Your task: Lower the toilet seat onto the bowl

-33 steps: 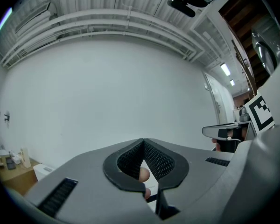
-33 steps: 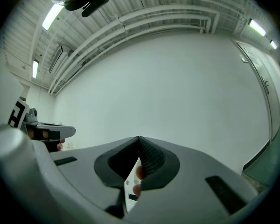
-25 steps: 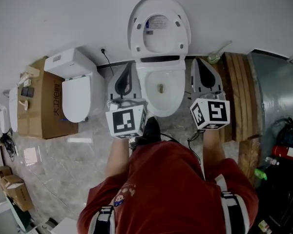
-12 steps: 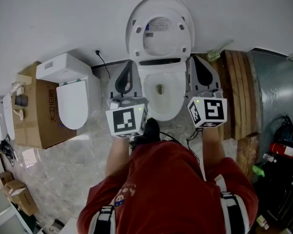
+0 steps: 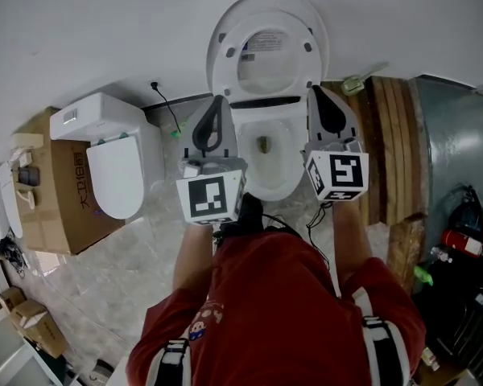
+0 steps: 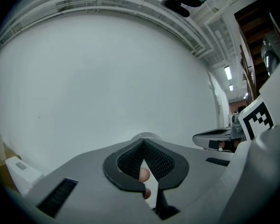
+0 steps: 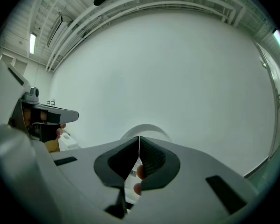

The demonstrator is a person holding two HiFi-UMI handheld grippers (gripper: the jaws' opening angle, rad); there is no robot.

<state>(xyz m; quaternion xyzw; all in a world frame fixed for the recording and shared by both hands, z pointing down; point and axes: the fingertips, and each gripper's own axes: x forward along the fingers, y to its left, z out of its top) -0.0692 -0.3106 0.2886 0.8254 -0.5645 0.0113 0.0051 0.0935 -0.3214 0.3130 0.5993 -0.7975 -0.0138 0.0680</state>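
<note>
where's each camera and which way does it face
Head view: on the person's head, looking steeply down at the raised white oval plastic toilet seat; shows left claw, right claw, red shirt.
Left gripper view: rides the left claw, facing the white wall past its shut jaws.
Right gripper view: rides the right claw, same wall, jaws shut.
Shared: each gripper view shows the other claw.

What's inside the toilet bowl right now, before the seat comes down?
The bowl looks bare: only its drain opening shows at the bottom. The left tongs and right tongs overlap its side rims, so those edges are covered.
</note>
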